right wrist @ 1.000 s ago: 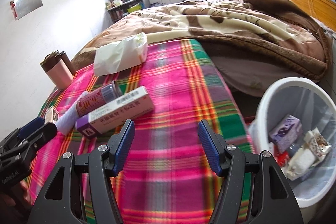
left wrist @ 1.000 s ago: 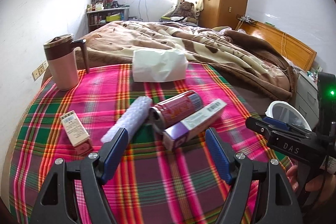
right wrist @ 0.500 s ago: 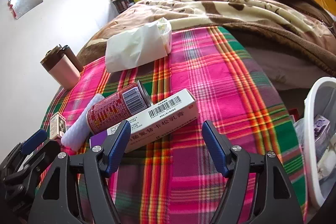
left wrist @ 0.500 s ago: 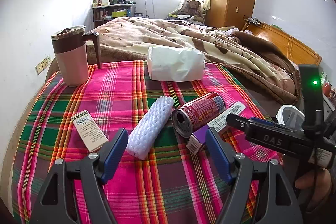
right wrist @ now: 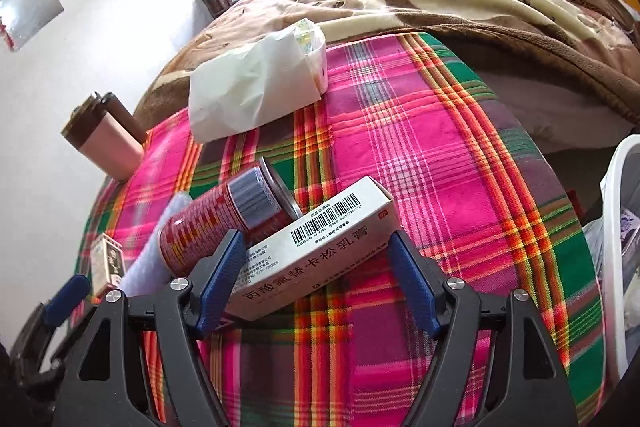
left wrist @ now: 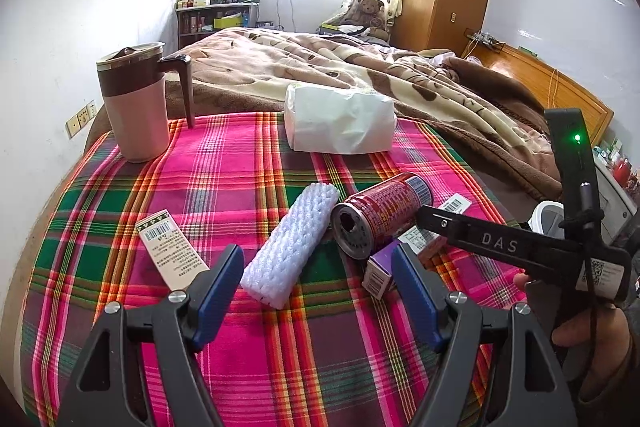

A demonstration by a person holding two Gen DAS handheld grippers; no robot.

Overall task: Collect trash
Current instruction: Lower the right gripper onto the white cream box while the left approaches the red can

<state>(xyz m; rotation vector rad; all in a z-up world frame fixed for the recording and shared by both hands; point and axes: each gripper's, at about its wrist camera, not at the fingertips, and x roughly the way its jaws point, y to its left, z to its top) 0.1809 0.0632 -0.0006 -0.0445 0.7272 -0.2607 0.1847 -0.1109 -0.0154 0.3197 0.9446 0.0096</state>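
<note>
On the plaid cloth lie a white foam sleeve [left wrist: 292, 245], a red can [left wrist: 380, 213] on its side, a purple-and-white medicine box [right wrist: 312, 247] and a small tan box [left wrist: 170, 253]. My left gripper [left wrist: 318, 291] is open, its jaws either side of the foam sleeve's near end. My right gripper [right wrist: 316, 283] is open with its jaws around the medicine box, which lies against the red can [right wrist: 224, 223]. The right gripper also shows in the left wrist view [left wrist: 500, 245], over the medicine box [left wrist: 382, 269].
A pink mug with a brown lid [left wrist: 136, 107] stands at the back left. A white tissue pack [left wrist: 340, 123] lies at the back of the cloth. A white trash bin [right wrist: 618, 251] with trash stands at the right, below the cloth's edge. A brown blanket [left wrist: 360, 71] covers the bed behind.
Both grippers have moved forward over the cloth. The right gripper swung left from the bin and now straddles the medicine box. The left gripper has closed in on the foam sleeve.
</note>
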